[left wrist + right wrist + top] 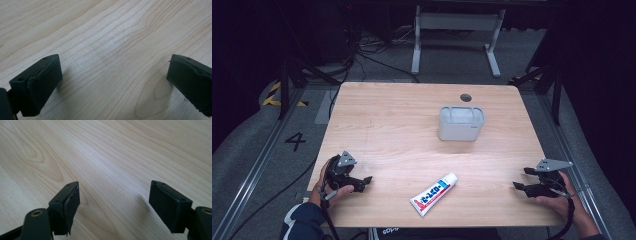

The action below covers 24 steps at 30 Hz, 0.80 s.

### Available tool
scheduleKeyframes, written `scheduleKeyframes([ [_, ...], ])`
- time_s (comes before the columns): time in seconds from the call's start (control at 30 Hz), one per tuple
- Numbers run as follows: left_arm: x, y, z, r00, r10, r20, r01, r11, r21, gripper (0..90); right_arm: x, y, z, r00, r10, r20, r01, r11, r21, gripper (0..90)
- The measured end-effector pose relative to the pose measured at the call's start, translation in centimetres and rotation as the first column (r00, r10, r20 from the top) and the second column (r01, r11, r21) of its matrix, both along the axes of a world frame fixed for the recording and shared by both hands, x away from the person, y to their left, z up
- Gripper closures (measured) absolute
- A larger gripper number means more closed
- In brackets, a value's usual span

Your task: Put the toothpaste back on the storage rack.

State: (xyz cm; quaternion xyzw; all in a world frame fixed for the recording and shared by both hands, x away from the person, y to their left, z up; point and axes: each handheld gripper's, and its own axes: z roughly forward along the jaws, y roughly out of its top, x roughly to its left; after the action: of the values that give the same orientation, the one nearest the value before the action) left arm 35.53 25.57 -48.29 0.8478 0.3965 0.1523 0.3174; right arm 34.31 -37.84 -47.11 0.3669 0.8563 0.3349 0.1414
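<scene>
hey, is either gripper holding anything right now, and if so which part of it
Nothing is held. The left gripper and the right gripper both stand open over bare table. The toothpaste tube lies untouched between them.

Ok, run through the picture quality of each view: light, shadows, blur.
High view: table evenly lit, surroundings nearly black, toothpaste tube print too small to read. Left gripper view: jaws soft-edged, throwing faint shadows on sharp wood grain. Right gripper view: a pale sheen across the grain, near jaws slightly blurred.
</scene>
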Motion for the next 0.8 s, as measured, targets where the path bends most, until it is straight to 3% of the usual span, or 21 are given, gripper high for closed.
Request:
scheduleKeyframes([
  [0.2, -0.1, 0.1, 0.0, 1.0, 0.007, -0.004, -0.007, 0.9999, -0.007, 0.4, 0.9, 2.3, 1.3, 0.997, 0.071, 0.031, -0.07, 0.997, -0.036, 26.8],
  [0.3, -0.1, 0.1, 0.0, 1.0, 0.007, -0.003, -0.007, 1.0, -0.004, 0.4, 1.1, 3.1, 1.8, 0.9944, 0.1, 0.034, -0.099, 0.995, -0.018, 27.2],
  [0.8, 0.0, 0.2, 0.0, 1.0, 0.004, 0.006, -0.004, 1.0, 0.0, 0.5, 2.1, 8.4, 3.6, 0.963, 0.264, 0.055, -0.262, 0.964, -0.043, 30.9],
])
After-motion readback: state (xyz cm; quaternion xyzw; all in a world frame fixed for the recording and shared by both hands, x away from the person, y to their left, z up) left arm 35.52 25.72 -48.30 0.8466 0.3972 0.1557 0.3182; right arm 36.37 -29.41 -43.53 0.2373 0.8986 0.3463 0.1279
